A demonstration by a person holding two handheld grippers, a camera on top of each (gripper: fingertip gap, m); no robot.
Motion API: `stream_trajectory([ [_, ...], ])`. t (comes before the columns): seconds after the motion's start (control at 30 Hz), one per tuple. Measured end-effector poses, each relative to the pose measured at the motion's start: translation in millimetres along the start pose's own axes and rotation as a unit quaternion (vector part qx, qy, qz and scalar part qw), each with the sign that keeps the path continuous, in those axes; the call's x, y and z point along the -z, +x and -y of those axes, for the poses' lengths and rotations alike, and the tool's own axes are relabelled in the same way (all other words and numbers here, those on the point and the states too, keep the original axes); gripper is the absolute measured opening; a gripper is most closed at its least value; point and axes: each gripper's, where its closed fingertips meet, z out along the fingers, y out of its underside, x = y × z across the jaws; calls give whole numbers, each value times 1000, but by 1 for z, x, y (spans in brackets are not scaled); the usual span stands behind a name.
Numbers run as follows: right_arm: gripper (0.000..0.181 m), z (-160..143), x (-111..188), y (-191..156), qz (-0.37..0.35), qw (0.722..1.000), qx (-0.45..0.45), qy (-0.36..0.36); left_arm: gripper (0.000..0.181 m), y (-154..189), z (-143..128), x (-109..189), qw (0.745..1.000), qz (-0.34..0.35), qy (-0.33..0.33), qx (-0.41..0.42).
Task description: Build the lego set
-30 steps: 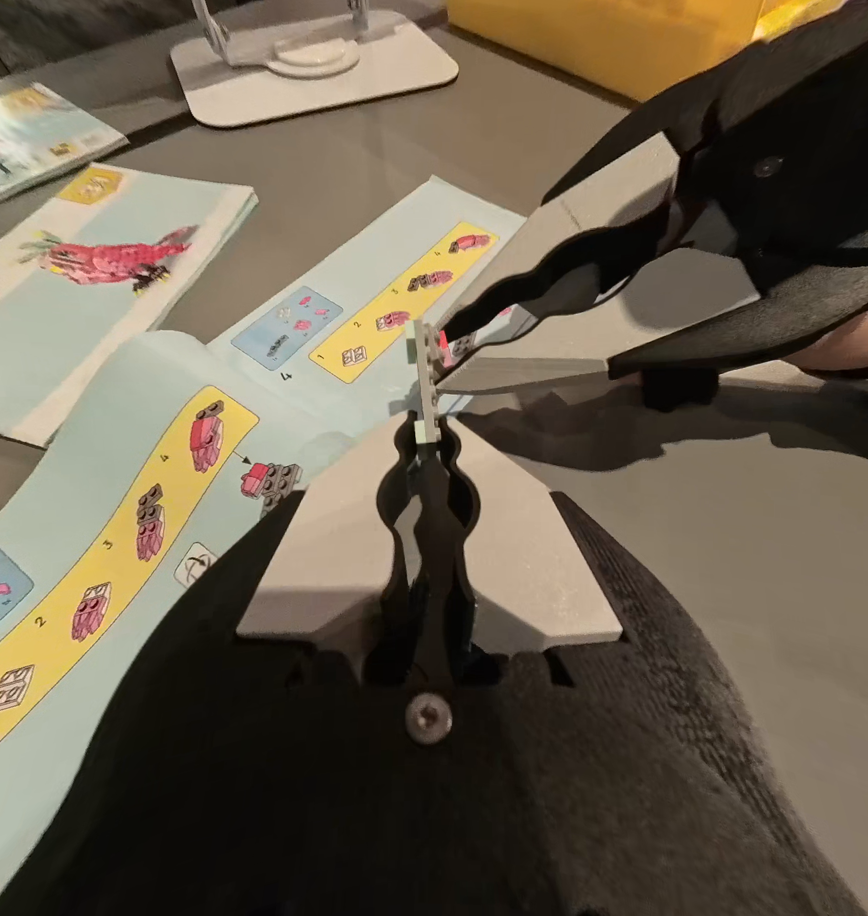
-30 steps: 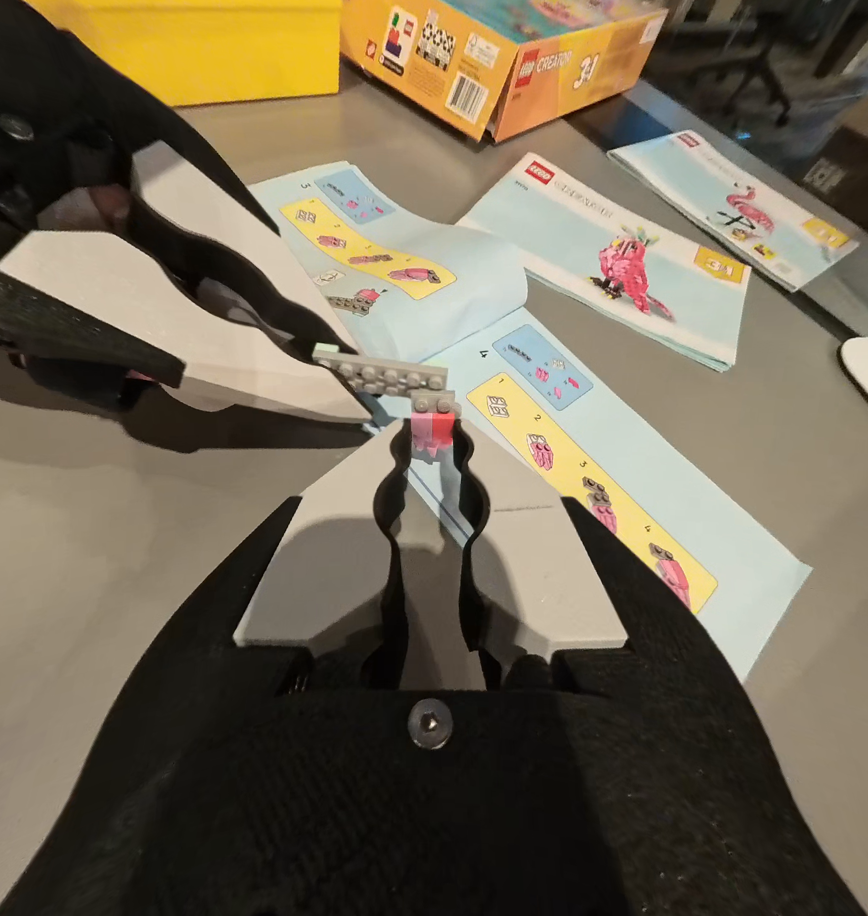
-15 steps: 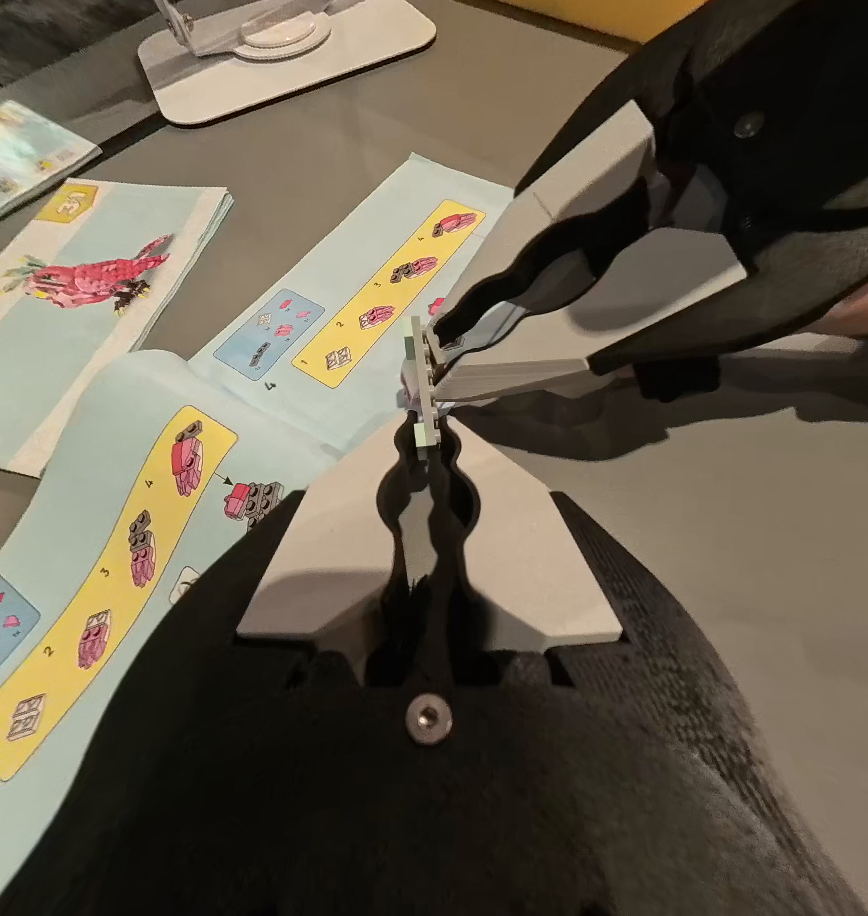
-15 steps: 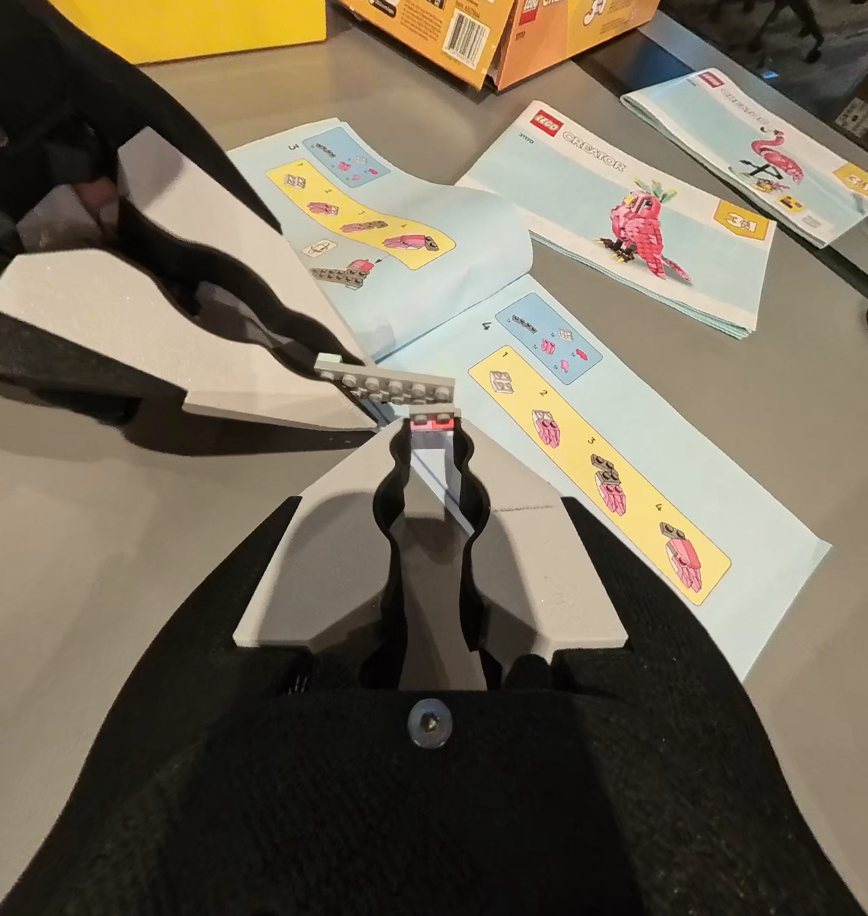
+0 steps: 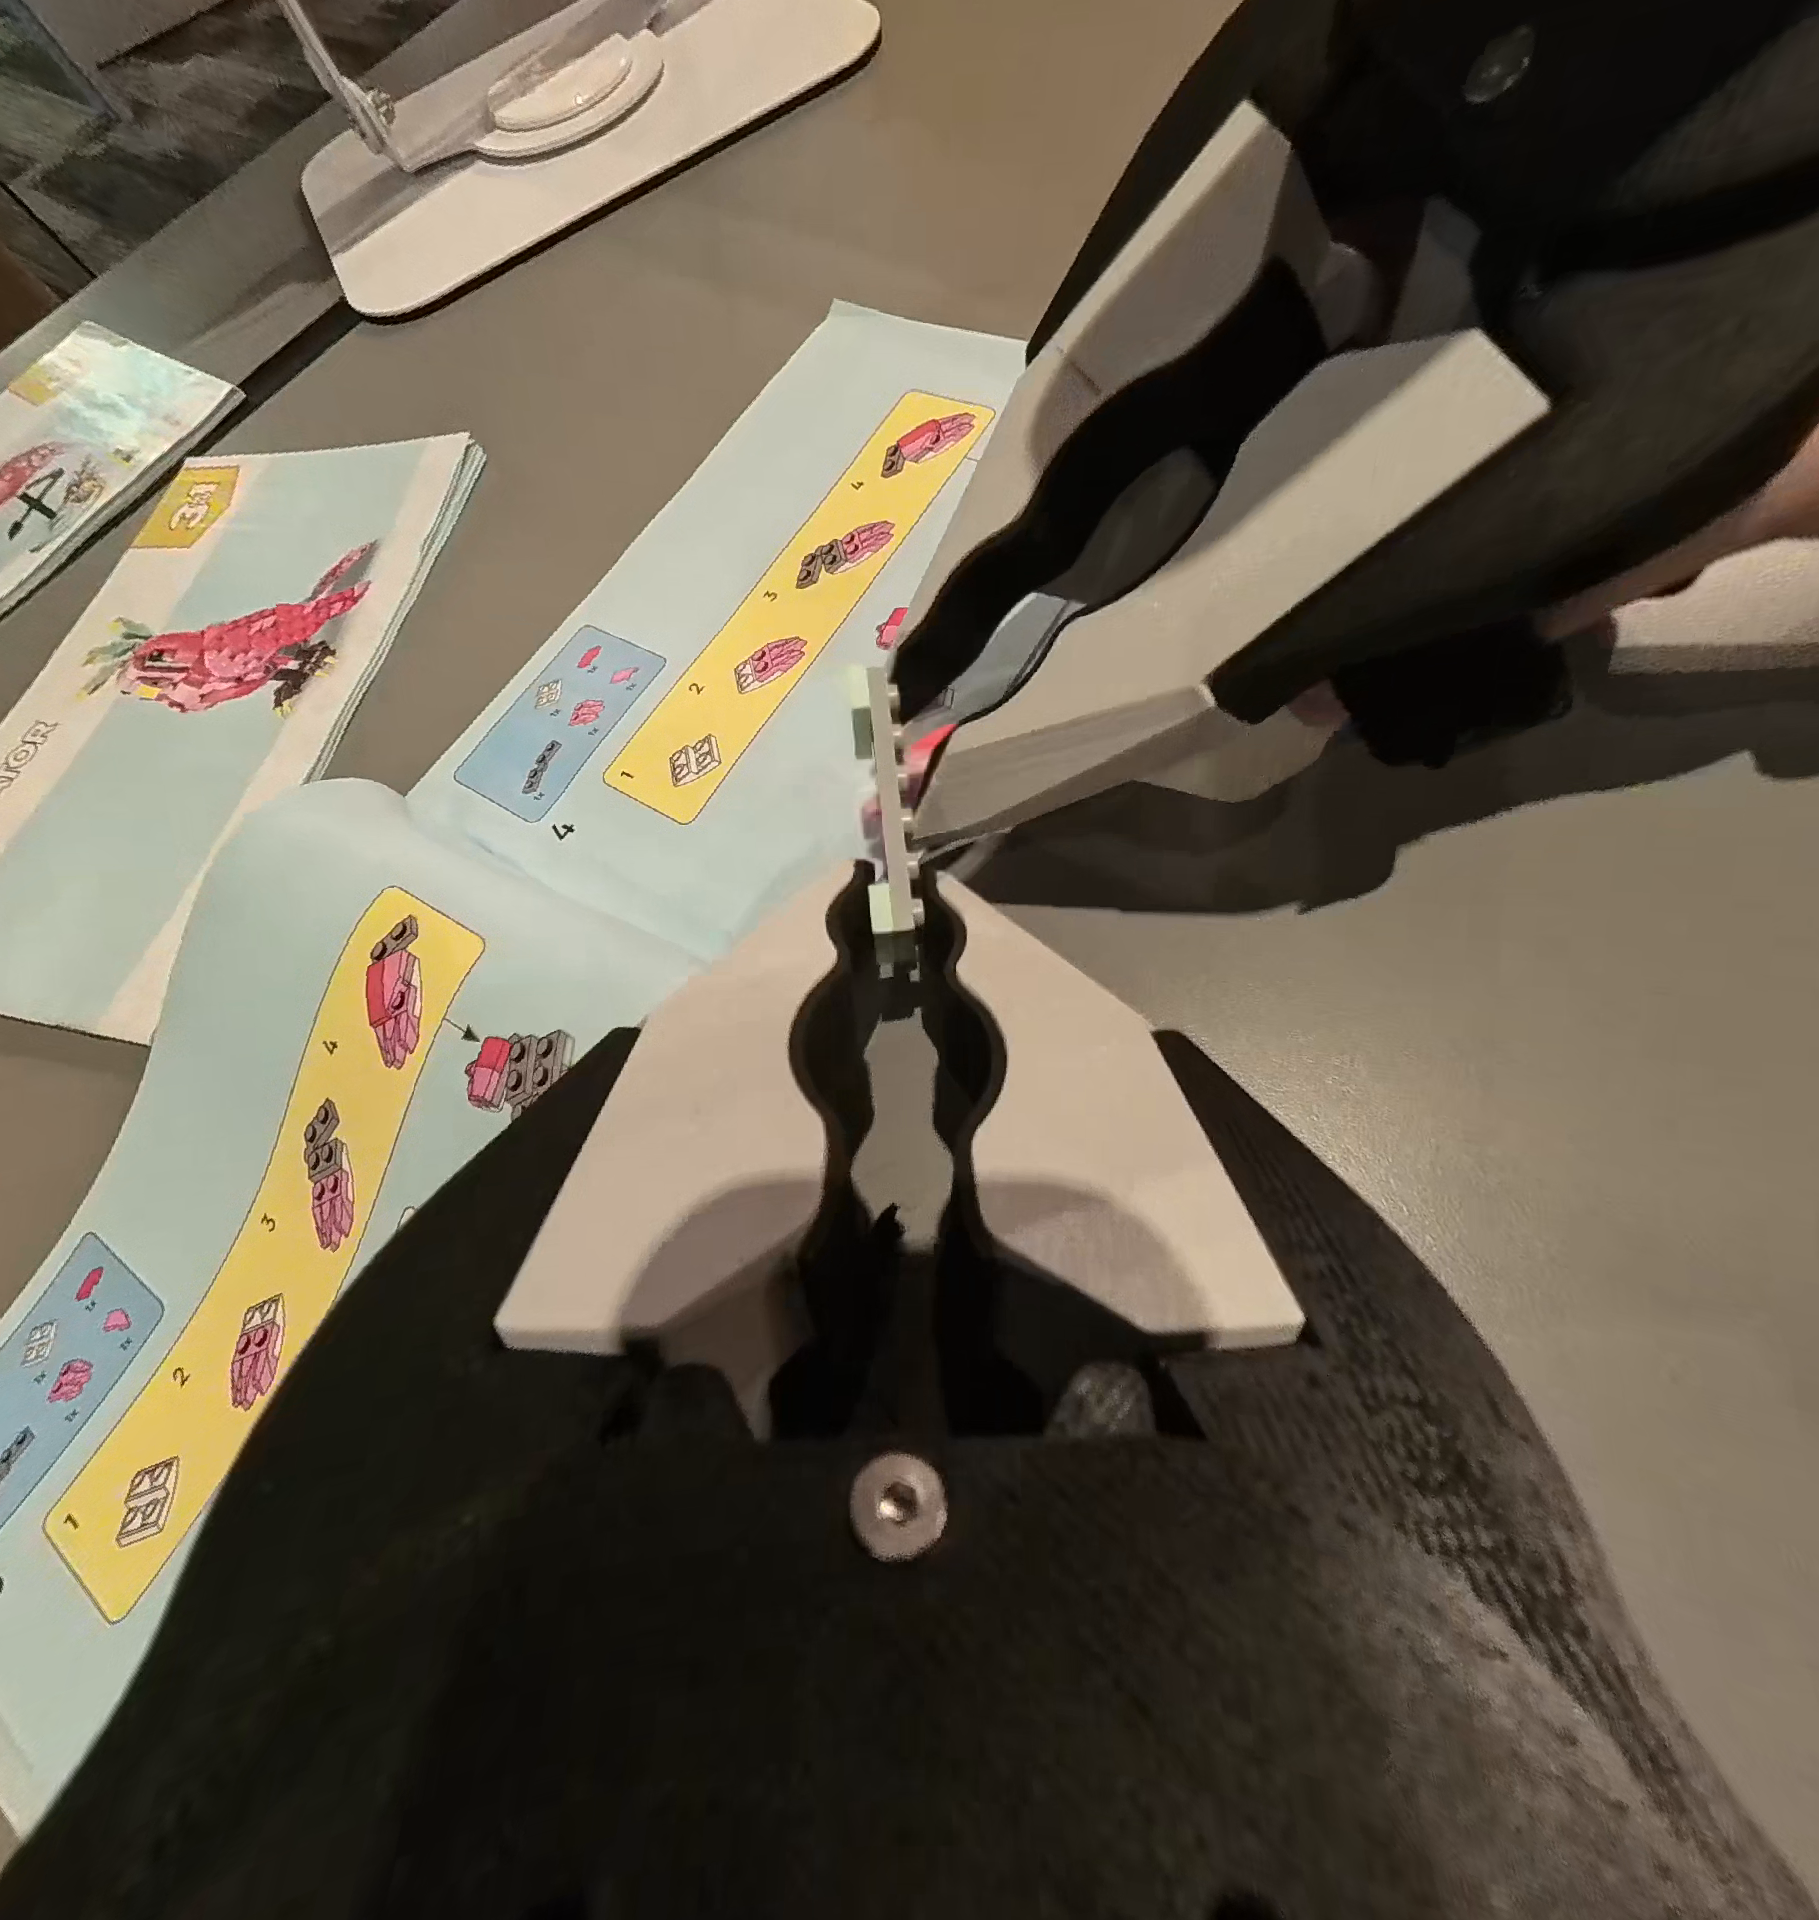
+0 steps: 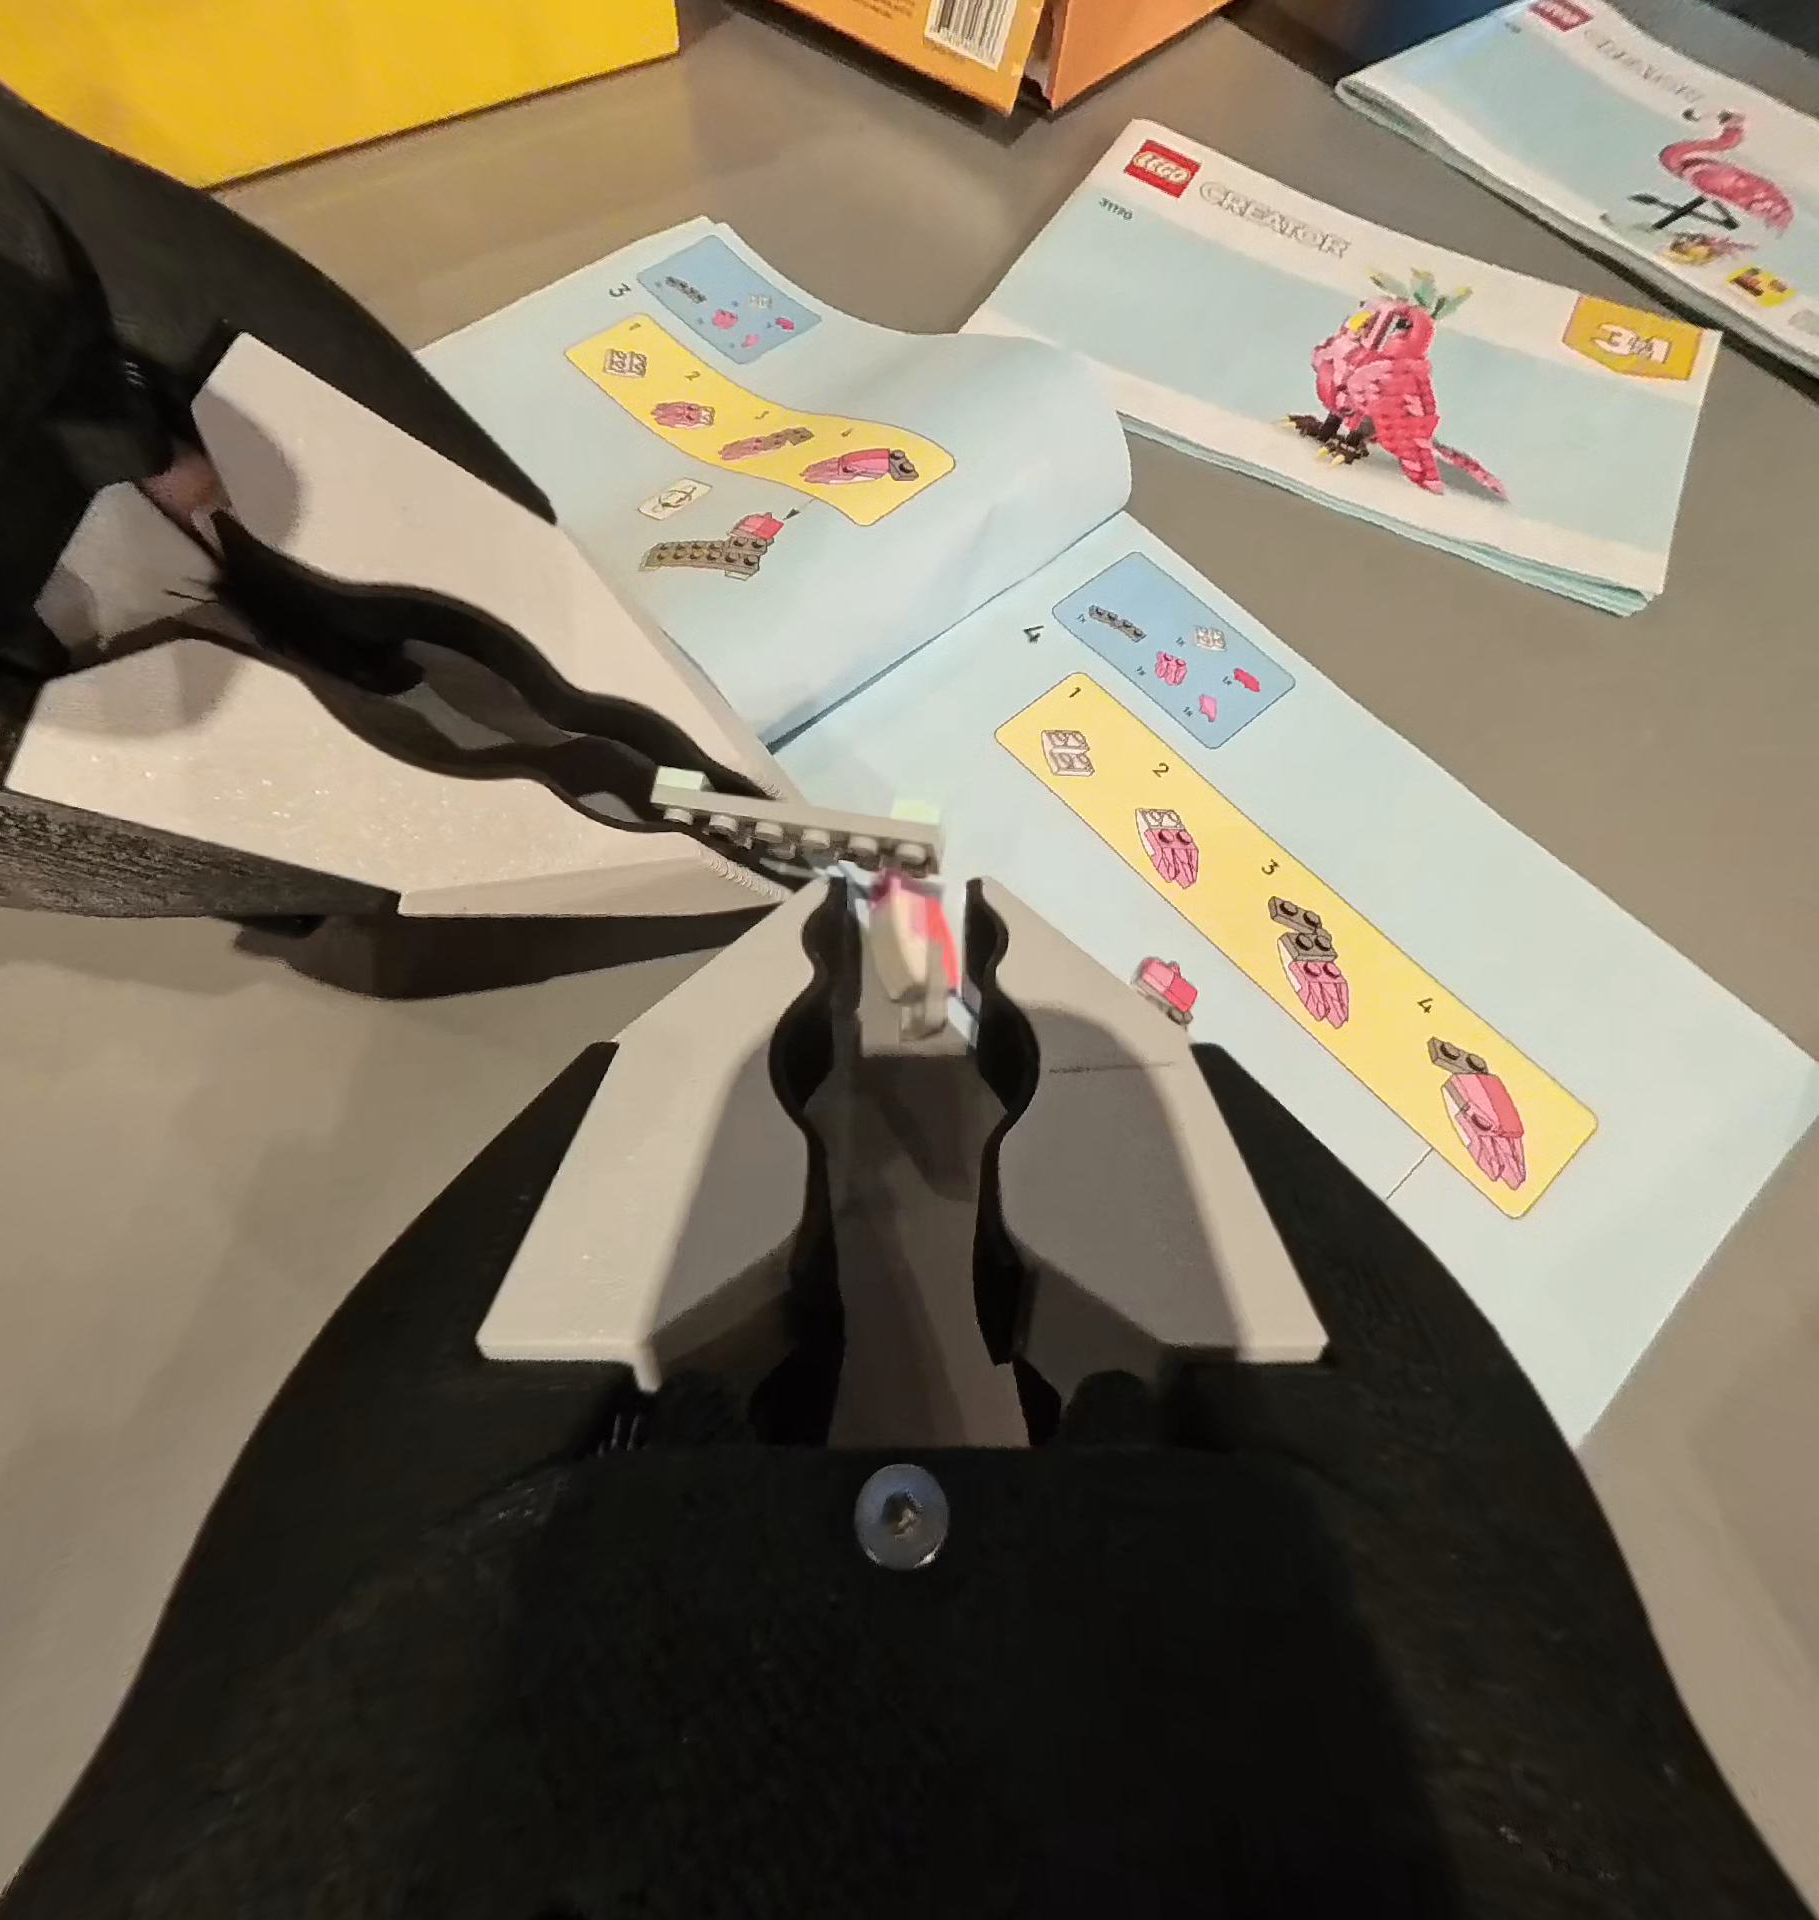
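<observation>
My left gripper is shut on one end of a long grey studded plate, held above the table. The plate carries small pale green pieces at its ends. My right gripper is shut on a small pink and grey brick piece, which sits tilted between its fingers and presses against the far end of the plate. In the left wrist view the right gripper comes in from the upper right with the pink piece at its tips. In the right wrist view the left gripper comes in from the left.
An open instruction booklet lies on the grey table under both grippers. Two closed booklets lie beyond it. A yellow box and an orange box stand at the back. A white stand base is at the far side. Left and right tips are no more than a few centimetres apart.
Both grippers have closed in on each other. The pink piece has moved up against the plate's end and now sits tilted in the right gripper's fingers.
</observation>
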Motion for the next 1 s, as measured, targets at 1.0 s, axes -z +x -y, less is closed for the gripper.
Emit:
stream_trajectory([
  [1.0, 2, -18, 19, -9, 143, 984, -102, -25, 7, -12, 19, 20, 993, 59, 93, -48],
])
